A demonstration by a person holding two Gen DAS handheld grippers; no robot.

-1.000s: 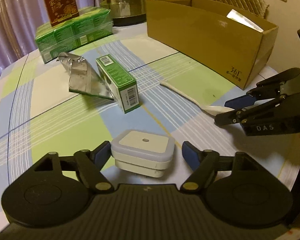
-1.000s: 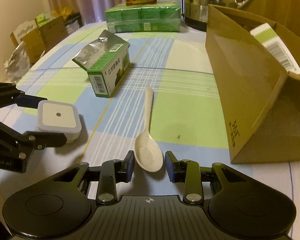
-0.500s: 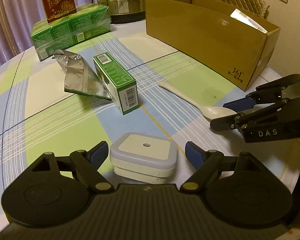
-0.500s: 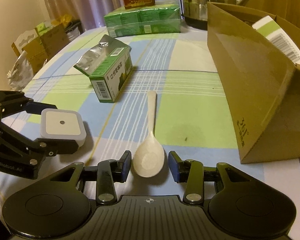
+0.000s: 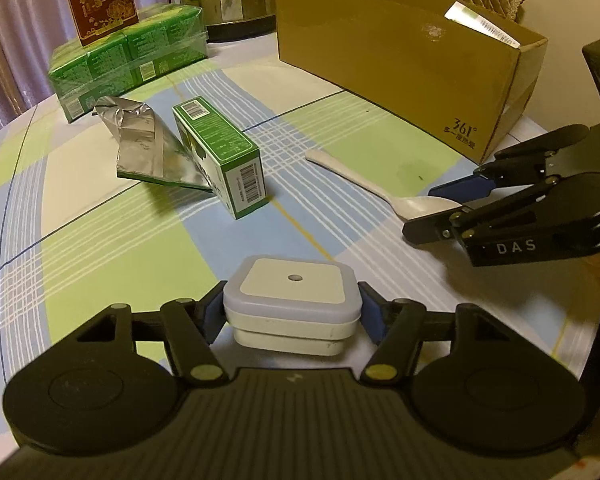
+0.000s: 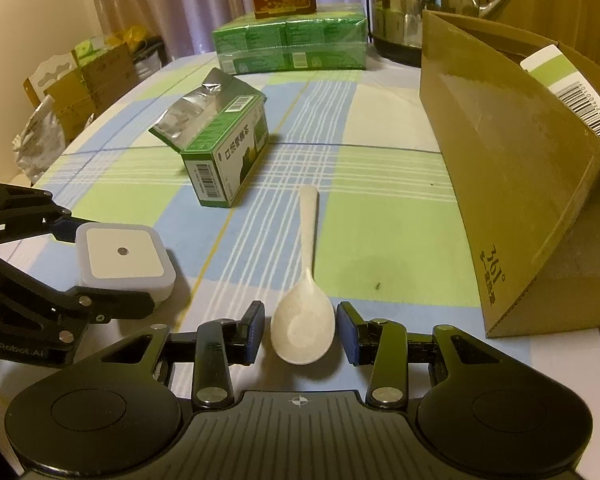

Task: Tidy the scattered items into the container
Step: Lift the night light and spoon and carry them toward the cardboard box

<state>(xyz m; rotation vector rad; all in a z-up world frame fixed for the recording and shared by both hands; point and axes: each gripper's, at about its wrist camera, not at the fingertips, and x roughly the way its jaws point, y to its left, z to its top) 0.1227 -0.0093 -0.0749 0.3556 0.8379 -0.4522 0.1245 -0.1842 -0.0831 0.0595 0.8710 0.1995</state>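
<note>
You are working in dim, warm indoor light that tints both views yellow. Soft shadows fall toward you under the green box (image 6: pixel 228 156) and the square white device (image 5: pixel 291 304). The steel kettle (image 6: pixel 424 8) throws bright glare spots, and the foil pouch (image 5: pixel 148 148) glints. Both fisheye views bend the desk (image 6: pixel 380 184) and the cardboard box (image 6: pixel 512 168) strongly at the edges, with dark corners. Focus is fairly sharp, slightly grainy.

One spoon (image 6: pixel 303 320), one kettle (image 6: pixel 424 4)
</note>
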